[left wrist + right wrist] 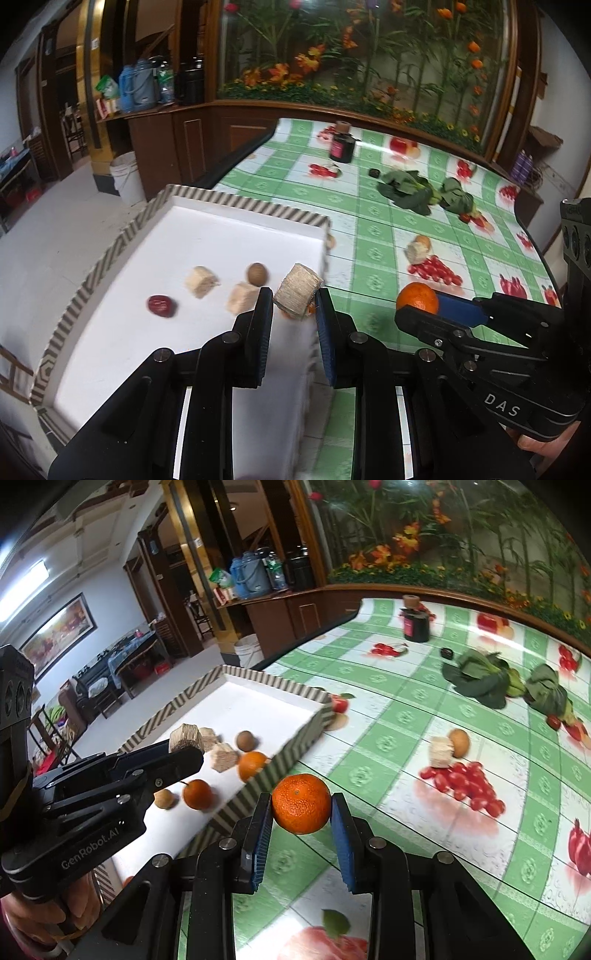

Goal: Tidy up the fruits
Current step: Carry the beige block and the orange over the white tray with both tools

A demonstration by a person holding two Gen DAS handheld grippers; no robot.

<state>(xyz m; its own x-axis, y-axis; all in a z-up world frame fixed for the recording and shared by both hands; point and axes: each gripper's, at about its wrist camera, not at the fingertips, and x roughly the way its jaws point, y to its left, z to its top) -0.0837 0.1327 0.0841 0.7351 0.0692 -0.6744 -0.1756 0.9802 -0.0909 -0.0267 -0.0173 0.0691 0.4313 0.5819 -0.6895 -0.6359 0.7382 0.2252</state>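
Jaws of the right gripper (301, 821) are clamped on a round orange tangerine (301, 803), blue pads pressing its two sides, and the fruit hangs above the green-checked fruit-print tablecloth (388, 716) covering the surface, just beside the near long wall of the white tray with the grey-striped rim (280, 766). Over on the other side, the left gripper (293, 308) has its jaws closed on a beige fibrous cylinder chunk (297, 290), held tilted over the tray's right-hand edge.

Inside the tray in the left wrist view: a dark red date (161, 305), two pale beige cut chunks (201, 281) and a brown round nut-like fruit (257, 273), all lying loose on the white floor. The right wrist view adds two small oranges (252, 765) in the tray, one close against the striped wall, the other (197, 794) nearer the near end, beside a small tan round fruit (163, 798).

Out on the cloth, well apart from the tray, another pale chunk (440, 752) touches a tan round fruit (459, 743). Toward the far edge of the surface lie two bunches of dark leafy greens (480, 677), a small dark red fruit (553, 722) near them, and a black jar with a pink label (416, 626) with a brown cylinder on top.
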